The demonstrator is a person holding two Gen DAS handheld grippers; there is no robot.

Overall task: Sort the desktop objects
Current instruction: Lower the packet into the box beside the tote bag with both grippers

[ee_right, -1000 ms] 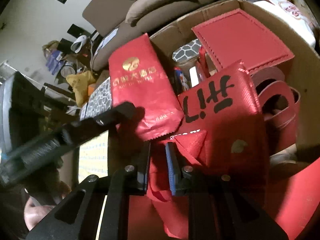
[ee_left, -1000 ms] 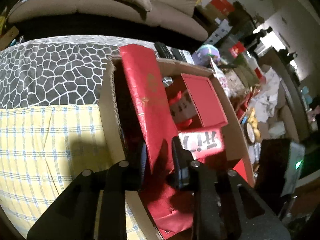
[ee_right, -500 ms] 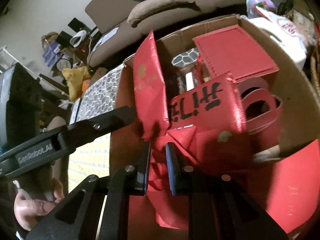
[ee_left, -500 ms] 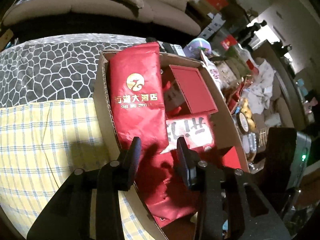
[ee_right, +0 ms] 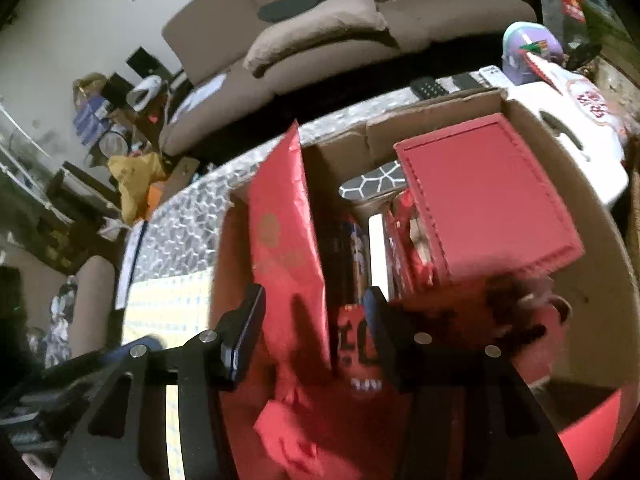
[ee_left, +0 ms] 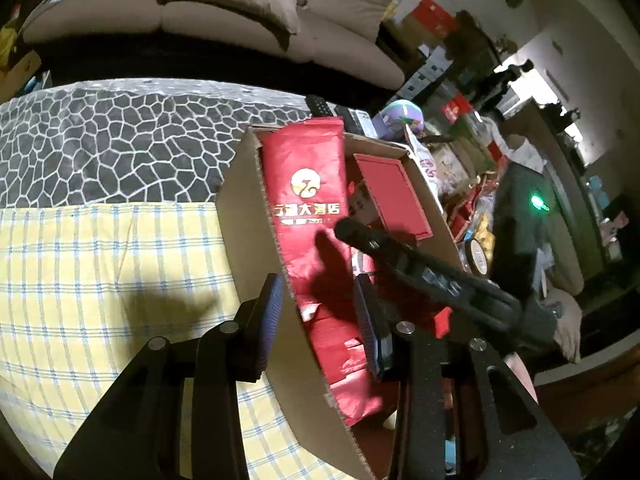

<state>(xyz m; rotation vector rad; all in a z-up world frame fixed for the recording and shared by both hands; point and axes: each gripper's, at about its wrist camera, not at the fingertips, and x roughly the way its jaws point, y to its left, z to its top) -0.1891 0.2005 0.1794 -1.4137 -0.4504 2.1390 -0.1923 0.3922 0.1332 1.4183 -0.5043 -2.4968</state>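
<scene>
Sofa [ee_left: 248,12]: we see it behind everything, brown, with loose cushions.
Surface [ee_left: 100,152]: we see a grey pebble-patterned top, with a yellow checked cloth [ee_left: 100,280] spread over its near part.
Cardboard box [ee_left: 256,240]: it stands open on the surface, its left wall at the edge of the checked cloth.
Red bag [ee_left: 312,216]: it leans against the box's left wall inside the box, its top edge sticking up above the rim, gold print facing the left camera.
Red flat case [ee_right: 484,196]: we find it in the far right part of the box, tilted, lying over other red items.
Right claw [ee_right: 312,328]: its jaws are opening; the lower end of the red bag sits between them, and we see no pad pressing on it.
Left claw [ee_left: 320,316]: we see it parted, straddling the box's left wall and the bag's lower part, the pads clear of both.
Remote controls [ee_right: 444,84]: they lie on the surface behind the box.
</scene>
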